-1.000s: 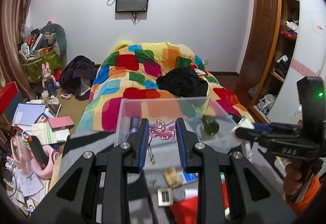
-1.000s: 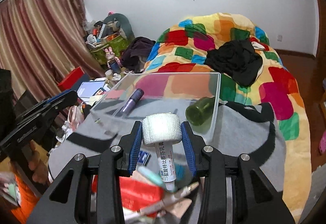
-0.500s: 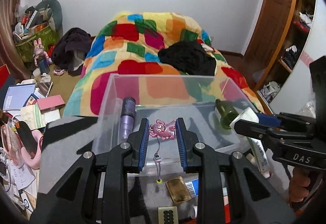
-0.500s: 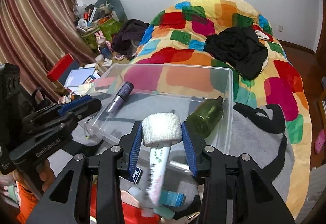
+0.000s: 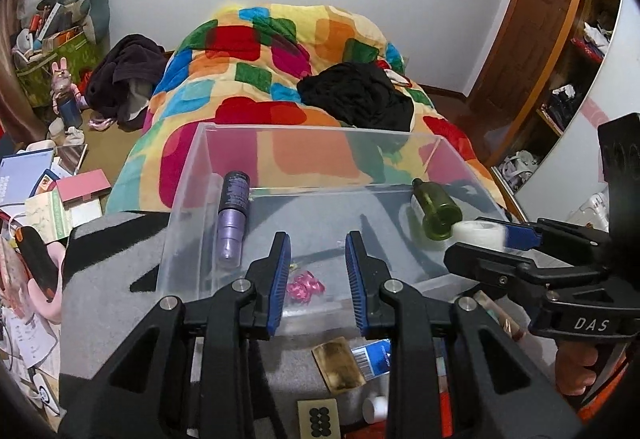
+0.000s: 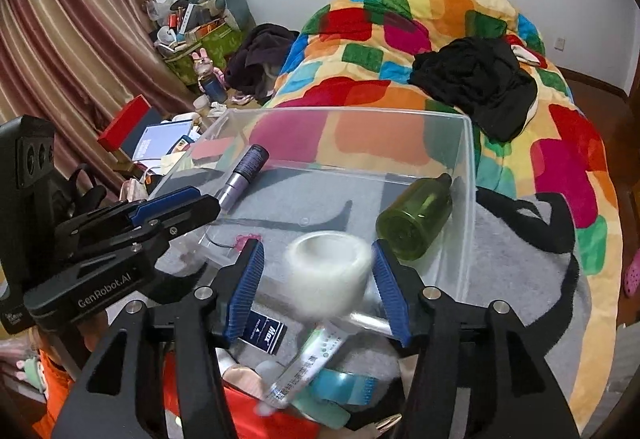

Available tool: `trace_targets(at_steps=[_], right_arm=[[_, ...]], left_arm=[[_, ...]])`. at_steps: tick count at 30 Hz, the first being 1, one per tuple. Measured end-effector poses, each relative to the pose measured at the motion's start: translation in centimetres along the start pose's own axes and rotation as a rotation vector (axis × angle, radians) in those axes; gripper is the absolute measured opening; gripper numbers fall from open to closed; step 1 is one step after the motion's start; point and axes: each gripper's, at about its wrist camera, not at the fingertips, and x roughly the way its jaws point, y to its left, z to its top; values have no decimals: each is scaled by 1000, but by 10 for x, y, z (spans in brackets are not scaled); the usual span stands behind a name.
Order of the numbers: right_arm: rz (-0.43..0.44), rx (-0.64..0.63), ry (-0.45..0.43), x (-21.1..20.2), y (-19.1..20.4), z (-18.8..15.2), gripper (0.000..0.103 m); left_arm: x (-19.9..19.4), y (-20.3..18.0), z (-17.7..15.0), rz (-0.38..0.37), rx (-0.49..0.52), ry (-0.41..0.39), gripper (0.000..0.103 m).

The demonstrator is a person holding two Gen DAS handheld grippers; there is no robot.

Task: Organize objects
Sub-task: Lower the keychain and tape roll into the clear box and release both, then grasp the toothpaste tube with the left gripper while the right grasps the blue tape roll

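- Far left, at 9 o'clock in the clear bin (image 5: 320, 131), a purple tube (image 5: 233, 217) already lies along the side wall, so that piece looks sorted
- The left tool (image 5: 317, 251) tilts down over the bin's near wall; its jaws stand narrowly apart with nothing pressed between them
- Seen through that gap, at 6 o'clock on the bin floor, lies a pink charm (image 5: 306, 285), apparently delivered
- At 3 o'clock in the bin a green bottle (image 5: 436, 213) rests on its side, neck toward the far wall, also done
- The white roll (image 6: 328, 271), the piece in hand, is blurred between the pads of the right tool (image 6: 316, 245), just above the near wall at about 5 o'clock; the jaws have just been opening and the pads no longer clamp it, so I judge it is being let go into the bin
- The right tool angles down like the left, with a hand (image 5: 572, 371) on its grip
- Left to do: a cream tube (image 6: 308, 363), a gold card (image 5: 338, 365) and teal tape (image 6: 340, 391) lie outside on the grey blanket (image 5: 120, 279), toward 6 o'clock of the bin, so roughly half the job seems to remain
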Motion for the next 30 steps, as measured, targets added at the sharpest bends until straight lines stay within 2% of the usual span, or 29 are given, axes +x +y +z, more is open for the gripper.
trace_targets(at_steps=[6,8,11,20,23,30], right_arm=[[-13,-13,-27,-14,2,-3,52],[-14,-20,-42,-22,4,-5,53],[-28,-44,-70,-35,5,-12,57],[-89,-83,-111,-61,5,-42,66],[-120,-90,-99,-58,2,-52,66],[-133,-46,-11,-29,-13,-70,66]], left_arm=[[-16,-3,-1,-4,12,-24,29],[-25,-5,-3,-3,14,-42,39],[-38,-8,-10,2,29,-69,45],[-59,-16,-40,9,56,-65,49],[-58,-22,-48,-7,70,-49,49],[-38,-45,-63,-51,98,20,49]])
